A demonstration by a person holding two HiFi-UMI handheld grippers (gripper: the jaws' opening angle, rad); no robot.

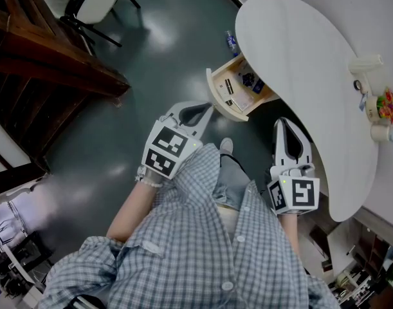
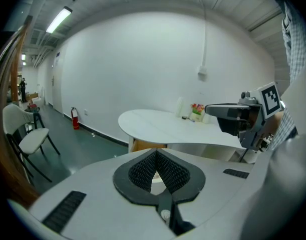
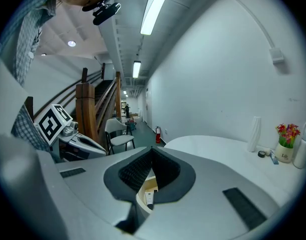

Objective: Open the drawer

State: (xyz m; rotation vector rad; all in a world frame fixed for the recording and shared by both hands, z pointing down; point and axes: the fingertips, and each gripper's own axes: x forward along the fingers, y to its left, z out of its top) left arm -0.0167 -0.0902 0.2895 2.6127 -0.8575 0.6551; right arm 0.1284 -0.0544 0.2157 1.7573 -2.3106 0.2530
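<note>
The drawer (image 1: 223, 105) stands pulled out from under the white curved table (image 1: 299, 63), its cream front rounded and small items lying inside. My left gripper (image 1: 208, 110) hangs just short of the drawer front, apart from it, shut with nothing in it. My right gripper (image 1: 283, 122) is beside the table's near edge, its jaws closed together and holding nothing. In the left gripper view the shut left gripper (image 2: 156, 151) points at the table (image 2: 163, 121) and the drawer's wooden side (image 2: 142, 145). Through the right gripper (image 3: 153, 149) a slice of the drawer (image 3: 145, 194) shows.
A lamp, a flower pot (image 1: 384, 107) and cups sit at the table's far right. A bottle (image 1: 230, 42) lies on the dark floor beyond the drawer. A white chair (image 1: 87, 2) and a wooden staircase (image 1: 48, 56) stand to the left.
</note>
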